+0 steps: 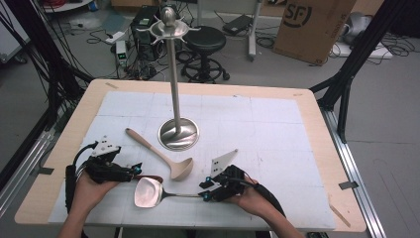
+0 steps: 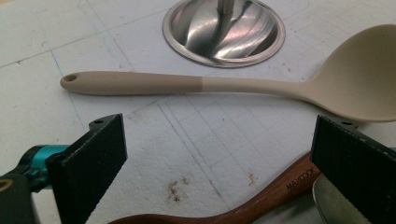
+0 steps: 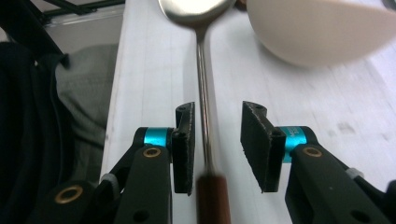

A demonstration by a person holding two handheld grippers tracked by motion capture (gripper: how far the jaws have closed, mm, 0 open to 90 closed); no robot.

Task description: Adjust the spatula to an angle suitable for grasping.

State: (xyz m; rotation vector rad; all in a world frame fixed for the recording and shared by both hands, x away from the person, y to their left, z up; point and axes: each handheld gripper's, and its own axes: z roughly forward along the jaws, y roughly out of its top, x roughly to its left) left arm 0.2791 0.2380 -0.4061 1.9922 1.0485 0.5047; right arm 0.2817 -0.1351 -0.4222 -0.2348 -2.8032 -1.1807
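Observation:
A metal spoon (image 1: 147,192) with a thin shaft lies near the table's front edge, bowl to the left. My right gripper (image 1: 205,188) stands open around that shaft (image 3: 201,70); the pads do not press on it, and the spoon's brown handle runs back under the gripper (image 3: 218,112). A beige ladle (image 1: 163,154) lies between the spoon and the steel hanging stand (image 1: 178,134). My left gripper (image 1: 137,170) is open wide, pointing at the ladle (image 2: 187,84). A brown wooden handle (image 2: 261,196) lies low between the left gripper's (image 2: 219,140) jaws, untouched, beside the metal bowl (image 2: 329,210).
A white mat (image 1: 277,129) covers the wooden table. The stand's tall pole carries a ring of hooks (image 1: 168,29). Beyond the table are a black stool (image 1: 204,42), a cardboard box (image 1: 312,27) and floor cables. The table's front edge (image 3: 116,93) is close beside the right gripper.

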